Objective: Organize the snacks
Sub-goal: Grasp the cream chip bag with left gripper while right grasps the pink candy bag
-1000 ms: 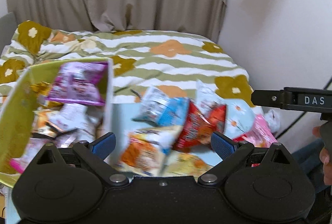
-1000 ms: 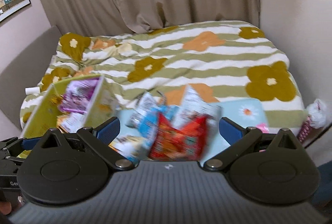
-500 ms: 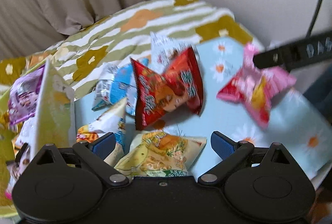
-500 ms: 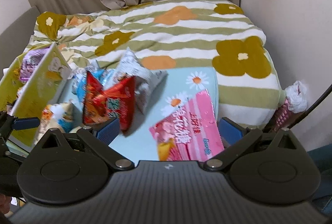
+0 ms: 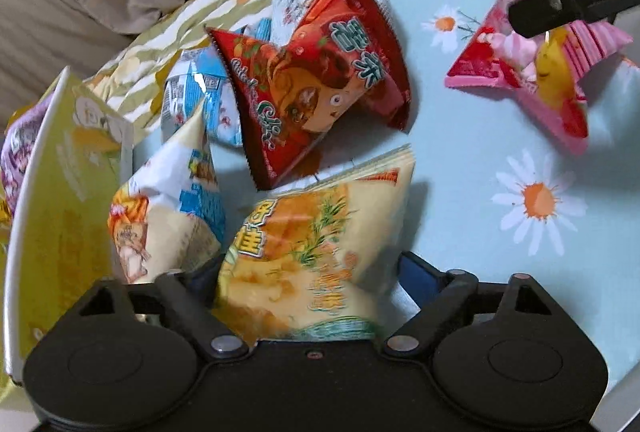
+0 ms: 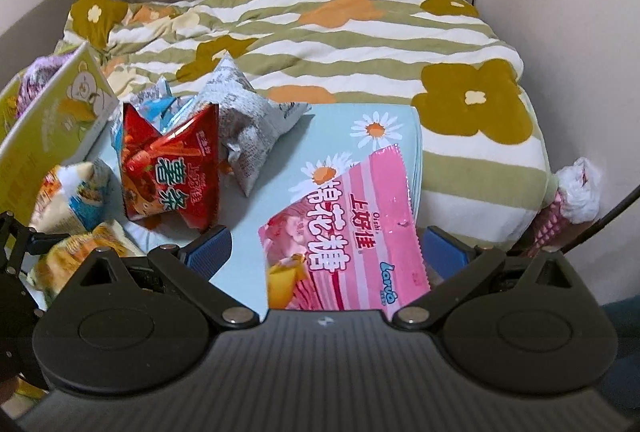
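Note:
Snack bags lie on a light blue daisy-print tray [image 5: 500, 135]. My left gripper [image 5: 308, 272] is open, its fingers on either side of a yellow-orange bag [image 5: 316, 244]. A red bag [image 5: 316, 83] and a white-blue bag [image 5: 172, 207] lie just beyond. My right gripper [image 6: 326, 248] is open around the near end of a pink bag [image 6: 352, 232]; its finger also shows in the left wrist view [image 5: 560, 3] over that bag [image 5: 532, 71]. The red bag [image 6: 172, 171] and a grey-white bag [image 6: 248, 119] lie to its left.
A yellow-green box [image 5: 60, 191] with snacks in it stands at the left, also in the right wrist view [image 6: 44, 127]. The tray rests on a striped floral duvet [image 6: 360, 43]. A wall rises at the right, curtains hang behind.
Both grippers have dropped down and forward onto the tray. The left one now straddles the yellow-orange bag, the right one the pink bag. Both remain open.

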The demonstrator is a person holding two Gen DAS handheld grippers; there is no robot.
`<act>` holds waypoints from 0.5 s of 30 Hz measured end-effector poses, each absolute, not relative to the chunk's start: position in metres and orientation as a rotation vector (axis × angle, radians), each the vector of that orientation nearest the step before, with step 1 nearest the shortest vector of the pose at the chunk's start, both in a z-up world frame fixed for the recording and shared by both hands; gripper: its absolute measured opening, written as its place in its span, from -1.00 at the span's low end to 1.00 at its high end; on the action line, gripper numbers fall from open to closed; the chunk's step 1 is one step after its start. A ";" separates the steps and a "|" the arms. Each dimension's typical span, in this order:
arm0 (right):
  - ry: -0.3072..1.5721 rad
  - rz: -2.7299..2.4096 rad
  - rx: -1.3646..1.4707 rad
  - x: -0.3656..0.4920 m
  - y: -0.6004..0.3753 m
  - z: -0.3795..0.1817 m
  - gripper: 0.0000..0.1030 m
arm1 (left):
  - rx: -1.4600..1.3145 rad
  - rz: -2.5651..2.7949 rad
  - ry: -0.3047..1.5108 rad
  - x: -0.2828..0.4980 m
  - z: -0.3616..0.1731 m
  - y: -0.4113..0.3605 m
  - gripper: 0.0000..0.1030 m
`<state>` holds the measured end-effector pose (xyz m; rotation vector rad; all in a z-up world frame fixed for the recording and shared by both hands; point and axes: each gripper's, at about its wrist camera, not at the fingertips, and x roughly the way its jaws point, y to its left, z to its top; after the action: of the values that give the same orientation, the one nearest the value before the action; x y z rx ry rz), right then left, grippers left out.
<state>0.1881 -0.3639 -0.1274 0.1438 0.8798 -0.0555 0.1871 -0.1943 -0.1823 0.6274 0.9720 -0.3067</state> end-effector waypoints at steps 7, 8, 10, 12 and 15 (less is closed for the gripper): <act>0.888 -0.056 0.077 0.191 -0.359 -0.140 1.00 | 0.572 -0.299 0.989 0.189 -0.178 -0.192 0.39; 0.889 -0.055 0.067 0.192 -0.357 -0.142 1.00 | 0.571 -0.299 0.987 0.187 -0.178 -0.193 0.37; 0.888 -0.054 0.043 0.193 -0.354 -0.143 1.00 | 0.558 -0.300 0.985 0.186 -0.175 -0.192 0.34; 0.888 -0.050 0.014 0.194 -0.351 -0.145 1.00 | 0.544 -0.284 0.980 0.184 -0.175 -0.190 0.31; 0.880 -0.052 -0.047 0.197 -0.344 -0.150 1.00 | 0.521 -0.270 0.985 0.178 -0.173 -0.184 0.26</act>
<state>0.1966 -0.3444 -0.1496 -0.0474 0.8805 -0.0523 0.1779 -0.1839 -0.1732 0.5209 0.9847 -0.2704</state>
